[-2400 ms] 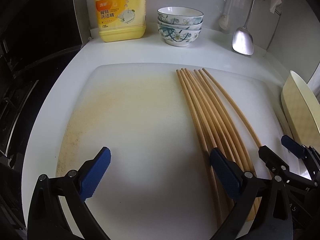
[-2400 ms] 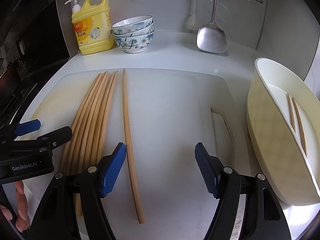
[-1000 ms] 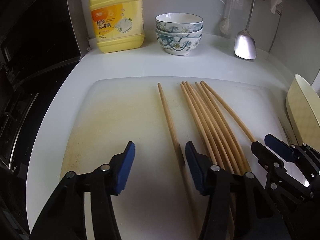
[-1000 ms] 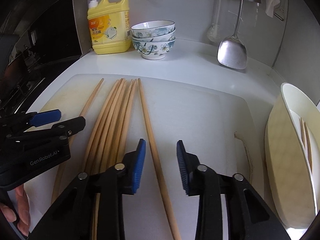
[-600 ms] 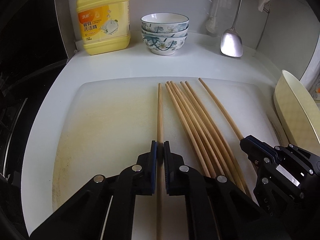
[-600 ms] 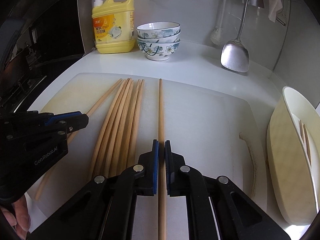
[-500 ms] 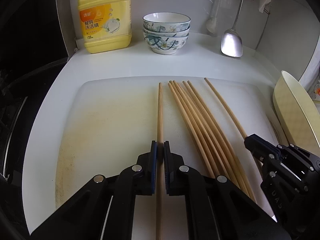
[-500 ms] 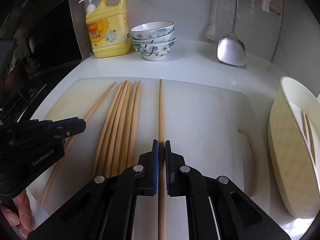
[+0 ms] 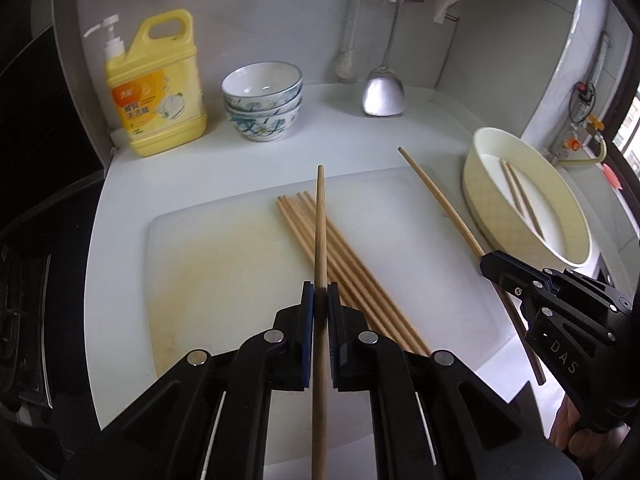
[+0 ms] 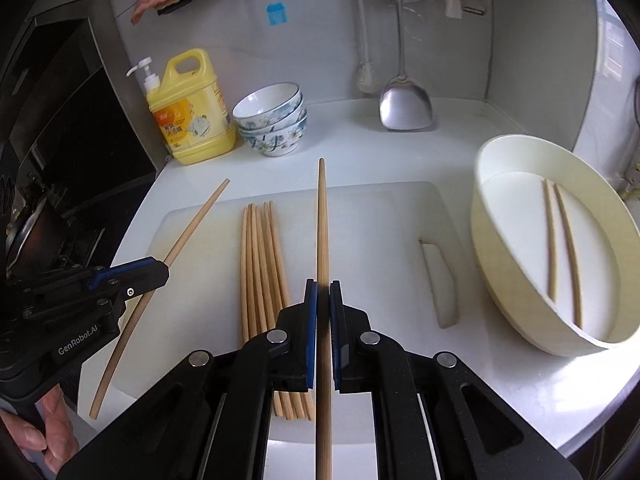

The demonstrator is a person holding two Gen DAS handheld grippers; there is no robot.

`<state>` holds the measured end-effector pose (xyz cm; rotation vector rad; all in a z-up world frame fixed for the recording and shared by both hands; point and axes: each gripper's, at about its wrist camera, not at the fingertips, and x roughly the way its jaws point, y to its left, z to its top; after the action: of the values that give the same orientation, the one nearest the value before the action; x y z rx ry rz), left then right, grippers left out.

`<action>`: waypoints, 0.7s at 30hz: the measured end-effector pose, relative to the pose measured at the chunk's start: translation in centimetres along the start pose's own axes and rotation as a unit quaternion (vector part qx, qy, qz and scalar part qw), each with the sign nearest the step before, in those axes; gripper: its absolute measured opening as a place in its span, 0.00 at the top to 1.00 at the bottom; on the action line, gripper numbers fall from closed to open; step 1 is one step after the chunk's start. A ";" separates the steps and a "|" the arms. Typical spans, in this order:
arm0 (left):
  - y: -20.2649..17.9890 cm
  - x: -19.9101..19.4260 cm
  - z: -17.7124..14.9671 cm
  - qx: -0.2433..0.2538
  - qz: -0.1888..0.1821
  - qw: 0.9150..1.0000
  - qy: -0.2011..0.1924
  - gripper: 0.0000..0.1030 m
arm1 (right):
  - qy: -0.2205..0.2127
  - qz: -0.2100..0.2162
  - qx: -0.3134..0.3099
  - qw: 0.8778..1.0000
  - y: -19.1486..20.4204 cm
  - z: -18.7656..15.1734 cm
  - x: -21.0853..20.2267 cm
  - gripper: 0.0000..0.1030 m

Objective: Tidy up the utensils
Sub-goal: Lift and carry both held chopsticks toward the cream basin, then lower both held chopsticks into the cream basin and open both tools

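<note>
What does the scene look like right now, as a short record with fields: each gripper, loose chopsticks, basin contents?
left gripper: shut on one wooden chopstick, lifted off the board
right gripper: shut on another wooden chopstick, also lifted
loose chopsticks: bundle of bamboo chopsticks on the white plastic cutting board
round cream basin: two chopsticks inside

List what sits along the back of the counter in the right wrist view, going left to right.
yellow detergent bottle → stacked bowls → hanging metal spatula → cream basin
</note>
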<state>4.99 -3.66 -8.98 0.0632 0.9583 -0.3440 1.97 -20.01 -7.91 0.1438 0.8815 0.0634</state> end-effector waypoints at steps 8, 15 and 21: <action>-8.7 -1.3 5.4 0.069 -0.086 0.993 -0.031 0.93 | -0.045 -0.081 0.069 0.993 -7.9 1.7 -6.3 0.94; -18.4 2.1 9.9 0.100 -0.141 0.985 -0.022 0.93 | -0.053 -0.114 0.107 0.986 -17.4 3.2 -6.6 0.94; -25.1 7.4 12.5 0.112 -0.156 0.981 0.011 0.93 | -0.033 -0.104 0.147 0.983 -24.6 4.0 -3.5 0.94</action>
<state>10.83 -31.86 -5.29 0.1233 0.9493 -0.7412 2.69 -45.15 -6.47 0.3277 0.8324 -0.2668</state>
